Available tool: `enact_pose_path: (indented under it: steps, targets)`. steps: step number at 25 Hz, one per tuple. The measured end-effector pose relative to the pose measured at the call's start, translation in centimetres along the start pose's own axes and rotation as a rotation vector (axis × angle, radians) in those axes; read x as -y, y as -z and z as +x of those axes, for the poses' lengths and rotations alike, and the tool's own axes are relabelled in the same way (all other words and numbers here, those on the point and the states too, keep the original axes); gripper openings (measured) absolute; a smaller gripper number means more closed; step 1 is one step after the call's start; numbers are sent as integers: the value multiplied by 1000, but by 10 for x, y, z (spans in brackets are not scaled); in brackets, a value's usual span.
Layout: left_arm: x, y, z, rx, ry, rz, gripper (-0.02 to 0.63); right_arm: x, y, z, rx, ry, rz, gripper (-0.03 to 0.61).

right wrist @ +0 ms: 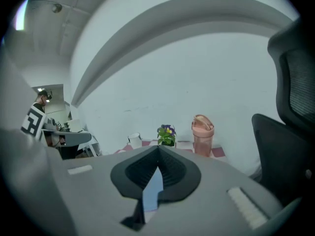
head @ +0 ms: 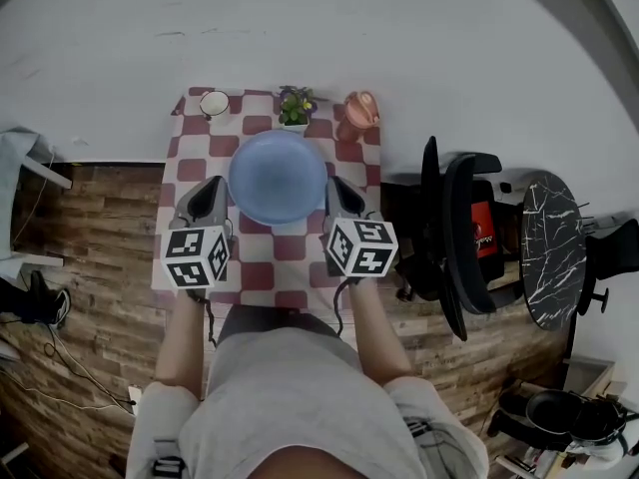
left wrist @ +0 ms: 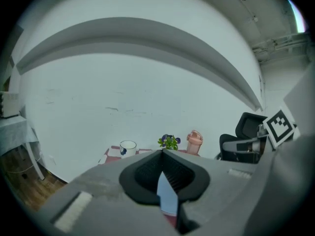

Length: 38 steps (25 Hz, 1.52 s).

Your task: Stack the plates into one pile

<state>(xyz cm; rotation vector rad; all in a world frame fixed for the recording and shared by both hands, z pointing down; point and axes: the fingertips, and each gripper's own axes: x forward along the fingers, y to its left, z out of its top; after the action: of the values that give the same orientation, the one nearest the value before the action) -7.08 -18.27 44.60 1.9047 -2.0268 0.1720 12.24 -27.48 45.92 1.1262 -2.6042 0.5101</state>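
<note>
A round blue plate (head: 278, 176) hangs over the red-and-white checked table (head: 195, 163), held by its rim from both sides. My left gripper (head: 224, 196) is shut on the plate's left edge, and my right gripper (head: 335, 194) is shut on its right edge. In the left gripper view a thin blue sliver of the plate (left wrist: 167, 199) shows clamped between the closed jaws of the left gripper (left wrist: 162, 177). The right gripper view shows the same blue edge (right wrist: 151, 191) pinched in the right gripper (right wrist: 158, 173). I cannot tell whether one plate or a stack is held.
At the table's far edge stand a white mug (head: 214, 103), a small flowering plant (head: 297, 105) and a pink bottle (head: 359, 113). A black office chair (head: 454, 233) and a round dark marble table (head: 552, 247) stand to the right on the wooden floor.
</note>
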Motion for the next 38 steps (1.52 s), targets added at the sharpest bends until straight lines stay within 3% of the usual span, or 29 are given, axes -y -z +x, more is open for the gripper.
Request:
enact_pose_path:
  steps: [21, 29, 38]
  targets:
    - [52, -91, -117, 354, -13, 86, 6, -38, -92, -131, 359, -40, -154, 0]
    - [67, -104, -146, 429, -10, 97, 6, -43, -102, -165, 427, -43, -173, 0]
    - [77, -106, -153, 449, -8, 106, 6, -43, -103, -180, 447, -34, -171, 0]
